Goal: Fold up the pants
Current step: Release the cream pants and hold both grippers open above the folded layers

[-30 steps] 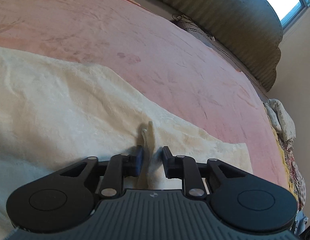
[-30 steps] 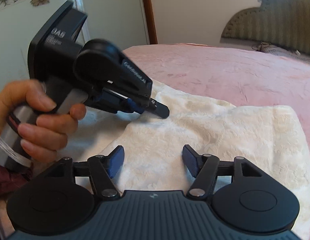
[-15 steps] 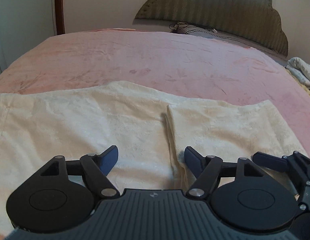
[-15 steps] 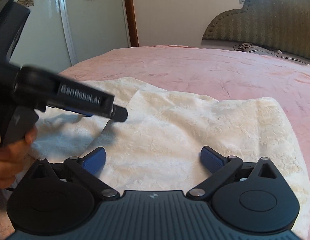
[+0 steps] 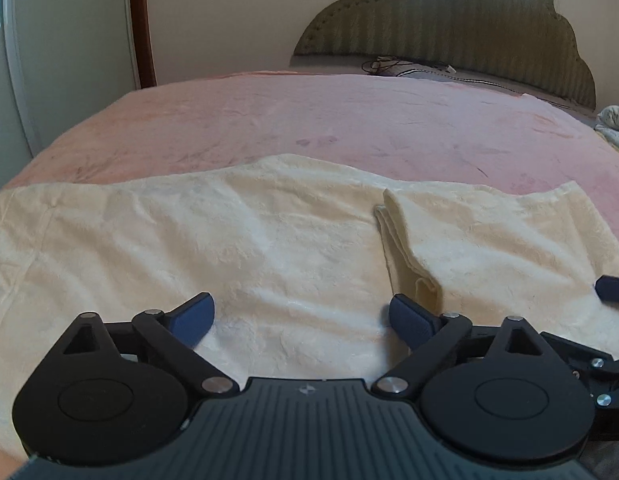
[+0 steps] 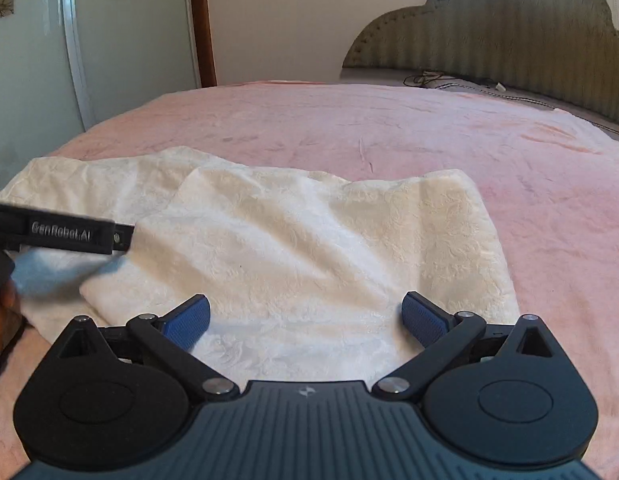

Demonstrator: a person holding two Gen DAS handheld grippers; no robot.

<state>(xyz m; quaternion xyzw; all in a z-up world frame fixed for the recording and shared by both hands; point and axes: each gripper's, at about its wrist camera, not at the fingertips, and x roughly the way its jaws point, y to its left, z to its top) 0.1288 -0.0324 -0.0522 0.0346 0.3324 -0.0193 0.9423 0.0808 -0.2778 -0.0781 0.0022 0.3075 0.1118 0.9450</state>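
Note:
The cream pants (image 5: 269, 240) lie flat on the pink bed, with one end folded over; the folded layer's edge (image 5: 401, 240) runs down the cloth. In the right wrist view the folded part (image 6: 329, 248) lies on top of the lower layer. My left gripper (image 5: 301, 316) is open and empty, low over the cloth beside the fold edge. My right gripper (image 6: 305, 318) is open and empty over the folded part's near edge. The left gripper's finger (image 6: 81, 236) shows at the left of the right wrist view.
The pink bedspread (image 5: 349, 128) stretches beyond the pants to a padded headboard (image 5: 449, 32). Cables (image 5: 405, 66) lie near the headboard. A bundle of bedding (image 5: 613, 124) sits at the far right. A glass wardrobe door (image 6: 69, 40) stands left of the bed.
My left gripper let go of the pants' edge and opened, then drew back and levelled out. My right gripper opened wider. The folded layer now lies flat.

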